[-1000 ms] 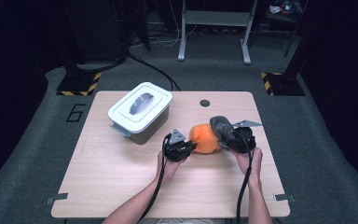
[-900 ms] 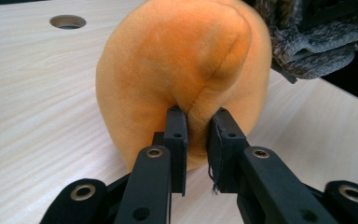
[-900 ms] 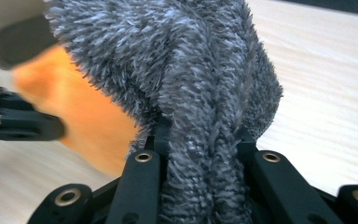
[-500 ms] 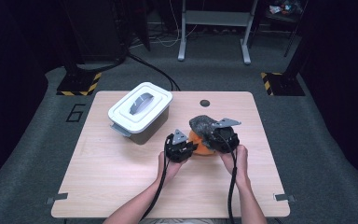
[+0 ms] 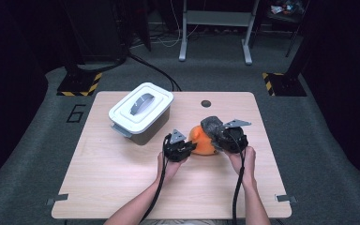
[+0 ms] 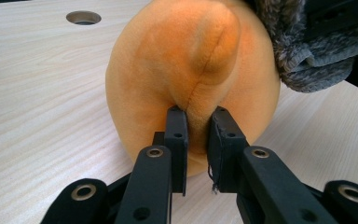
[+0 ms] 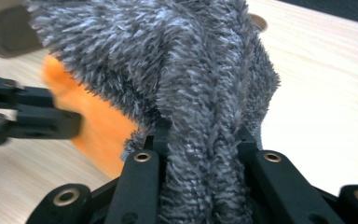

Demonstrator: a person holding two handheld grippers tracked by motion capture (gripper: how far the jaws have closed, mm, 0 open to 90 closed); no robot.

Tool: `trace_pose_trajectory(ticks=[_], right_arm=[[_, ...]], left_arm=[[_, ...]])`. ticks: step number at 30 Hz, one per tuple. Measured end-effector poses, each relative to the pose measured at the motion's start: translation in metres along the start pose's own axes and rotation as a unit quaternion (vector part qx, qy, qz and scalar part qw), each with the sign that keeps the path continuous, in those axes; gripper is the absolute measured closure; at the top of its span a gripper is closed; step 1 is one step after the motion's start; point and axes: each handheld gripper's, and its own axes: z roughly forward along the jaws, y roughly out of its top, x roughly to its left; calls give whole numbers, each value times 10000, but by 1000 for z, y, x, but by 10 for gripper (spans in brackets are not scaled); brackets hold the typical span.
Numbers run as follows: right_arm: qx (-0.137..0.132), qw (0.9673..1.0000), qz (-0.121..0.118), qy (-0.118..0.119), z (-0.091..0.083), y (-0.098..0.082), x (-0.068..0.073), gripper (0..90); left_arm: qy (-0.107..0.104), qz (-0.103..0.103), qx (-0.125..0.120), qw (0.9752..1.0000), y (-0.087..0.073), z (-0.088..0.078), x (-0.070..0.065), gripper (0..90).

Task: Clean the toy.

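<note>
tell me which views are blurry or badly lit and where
High view: the wooden table is evenly lit, the room around it falls to near black. Left gripper view: sharp on the orange plush toy, with soft shadow under it. Right gripper view: the grey fuzzy cloth is crisp, while the left gripper at the edge is smeared and out of focus.

Both bare forearms come in side by side, each hand wrapped round the body of its black two-jaw tongs, a cable trailing back along each arm. The left tongs point away from the person and toward the right tongs, jaws nearly together and pinching a fold of what lies between them. The right tongs, just beside them and angled toward them, have jaws clamped on a thick bunch of material.
</note>
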Motion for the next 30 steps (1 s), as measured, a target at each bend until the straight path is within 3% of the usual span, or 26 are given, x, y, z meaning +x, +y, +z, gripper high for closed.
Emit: trace_pose_trajectory(ticks=[4, 8, 14, 23, 30], right_arm=[[75, 9998, 189, -8, 4, -8, -13, 709], [141, 9990, 384, 182, 8, -15, -27, 707], [427, 9972, 608, -33, 18, -26, -39, 707], [788, 9931, 867, 42, 41, -44, -50, 707], [597, 9949, 818, -35, 29, -41, -53, 708]], left_arm=[[-5, -5, 1, 10000, 0, 0, 0, 793], [-23, 19, -20, 10000, 0, 1, 0, 793], [-73, -58, -24, 10000, -1, 1, 3, 793], [-124, -98, 5, 9999, -2, 1, 7, 792], [-155, -195, -22, 9997, -3, 1, 9, 790]])
